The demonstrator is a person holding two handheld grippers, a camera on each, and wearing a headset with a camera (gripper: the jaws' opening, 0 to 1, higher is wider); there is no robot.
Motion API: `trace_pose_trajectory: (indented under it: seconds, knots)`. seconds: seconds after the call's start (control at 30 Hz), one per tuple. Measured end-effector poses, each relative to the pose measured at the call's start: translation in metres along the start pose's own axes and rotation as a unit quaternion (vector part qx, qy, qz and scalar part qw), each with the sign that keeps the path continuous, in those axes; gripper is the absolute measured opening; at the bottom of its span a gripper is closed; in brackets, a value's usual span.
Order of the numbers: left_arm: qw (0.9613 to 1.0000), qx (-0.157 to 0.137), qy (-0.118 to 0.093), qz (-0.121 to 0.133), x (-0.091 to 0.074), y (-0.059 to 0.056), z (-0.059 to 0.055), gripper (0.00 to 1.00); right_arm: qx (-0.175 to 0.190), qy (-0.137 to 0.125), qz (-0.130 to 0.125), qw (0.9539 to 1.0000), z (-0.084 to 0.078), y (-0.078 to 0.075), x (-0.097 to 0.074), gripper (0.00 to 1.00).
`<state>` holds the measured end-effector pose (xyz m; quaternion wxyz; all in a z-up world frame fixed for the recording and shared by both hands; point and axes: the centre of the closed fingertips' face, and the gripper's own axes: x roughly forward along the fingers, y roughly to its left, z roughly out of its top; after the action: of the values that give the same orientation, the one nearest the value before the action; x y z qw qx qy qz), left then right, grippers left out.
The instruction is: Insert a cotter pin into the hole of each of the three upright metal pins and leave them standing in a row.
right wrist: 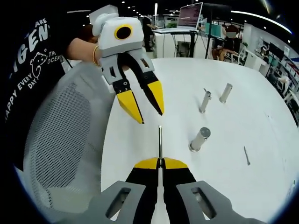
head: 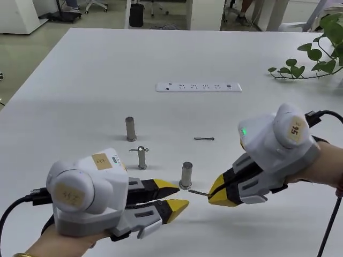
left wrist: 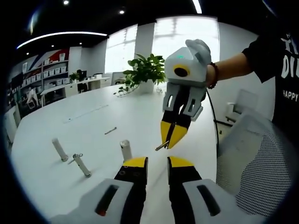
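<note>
pins (head: pixel 142 157) in diagonal row on table (head: pixel 80 80); loose cotter pin (head: pixel 204 138) to right; power strip (head: pixel 199 87) behind.

"HAPPY EVERY DAY" on black shirt (right wrist: pixel 29 70)

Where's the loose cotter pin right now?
In the head view, the loose cotter pin lies flat on the table right of centre, between the power strip and the right gripper.
</note>
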<state>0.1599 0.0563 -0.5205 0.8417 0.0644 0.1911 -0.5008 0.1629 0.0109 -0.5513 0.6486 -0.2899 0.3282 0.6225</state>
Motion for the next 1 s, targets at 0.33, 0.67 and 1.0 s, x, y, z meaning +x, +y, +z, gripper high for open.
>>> trace_pose_trajectory:
  seconds: [0.33, 0.67, 1.0]
  knots:
    - [0.9988, -0.012, -0.011, 0.047, 0.01, 0.015, -0.003, 0.19, -0.006, 0.037, -0.015, 0.9992, -0.01, -0.018, -0.004, 0.0]
    - [0.9968, -0.012, 0.004, 0.079, 0.027, 0.029, -0.01, 0.23, -0.005, 0.072, -0.028, 0.997, -0.018, -0.04, -0.007, 0.0]
    - [0.9942, -0.026, 0.026, 0.102, 0.041, 0.04, -0.022, 0.23, 0.001, 0.088, -0.022, 0.9959, -0.026, -0.052, -0.004, 0.0]
